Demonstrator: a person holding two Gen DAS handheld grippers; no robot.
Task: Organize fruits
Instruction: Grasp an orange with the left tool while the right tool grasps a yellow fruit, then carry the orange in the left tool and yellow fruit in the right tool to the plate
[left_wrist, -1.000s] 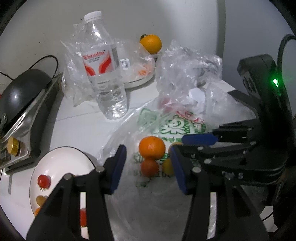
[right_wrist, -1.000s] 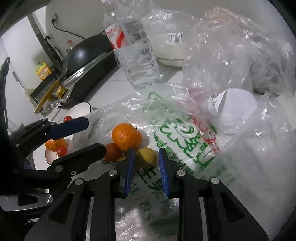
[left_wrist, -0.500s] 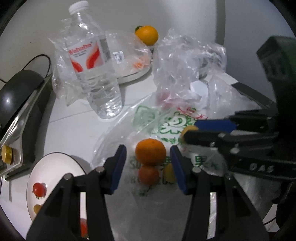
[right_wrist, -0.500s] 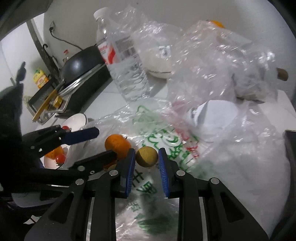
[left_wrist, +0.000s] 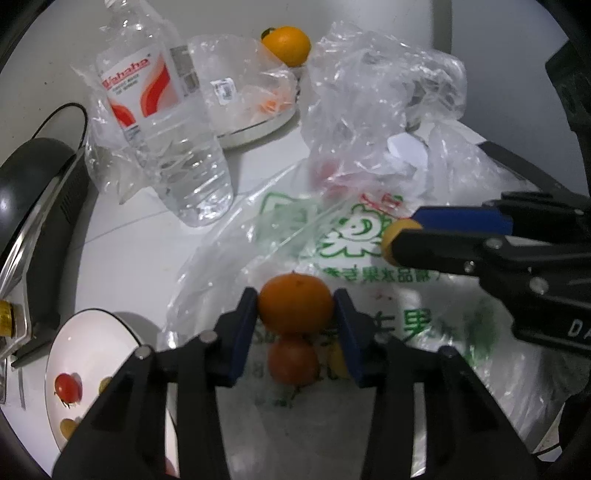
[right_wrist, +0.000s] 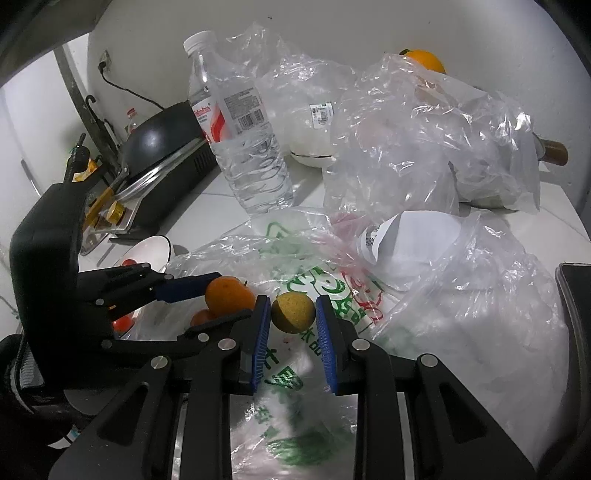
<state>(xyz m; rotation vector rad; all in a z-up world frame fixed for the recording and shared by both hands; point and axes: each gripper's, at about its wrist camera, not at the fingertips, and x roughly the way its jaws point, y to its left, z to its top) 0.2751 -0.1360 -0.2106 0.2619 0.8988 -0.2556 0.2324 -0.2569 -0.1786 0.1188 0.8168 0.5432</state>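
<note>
My left gripper (left_wrist: 295, 308) is shut on an orange mandarin (left_wrist: 295, 308), seen also in the right wrist view (right_wrist: 229, 295). Below it a smaller reddish-orange fruit (left_wrist: 293, 363) lies on the printed plastic bag (left_wrist: 369, 266), with a small yellow fruit (left_wrist: 337, 360) partly hidden behind the right pad. My right gripper (right_wrist: 293, 313) is shut on a yellow-green fruit (right_wrist: 293, 313) and holds it above the bag; it shows in the left wrist view (left_wrist: 397, 232). A white plate (left_wrist: 88, 354) at the lower left holds cherry tomatoes (left_wrist: 67, 386).
A water bottle (left_wrist: 162, 122) stands behind the bag. Crumpled clear bags (left_wrist: 380, 96) cover the back right, with a white dish (left_wrist: 258, 122) and another orange (left_wrist: 286, 44) behind. A black pan on a stove (left_wrist: 33, 192) sits at the left.
My right gripper has lifted the yellow-green fruit off the bag and up to the right. My left gripper has moved forward and closed on the orange mandarin.
</note>
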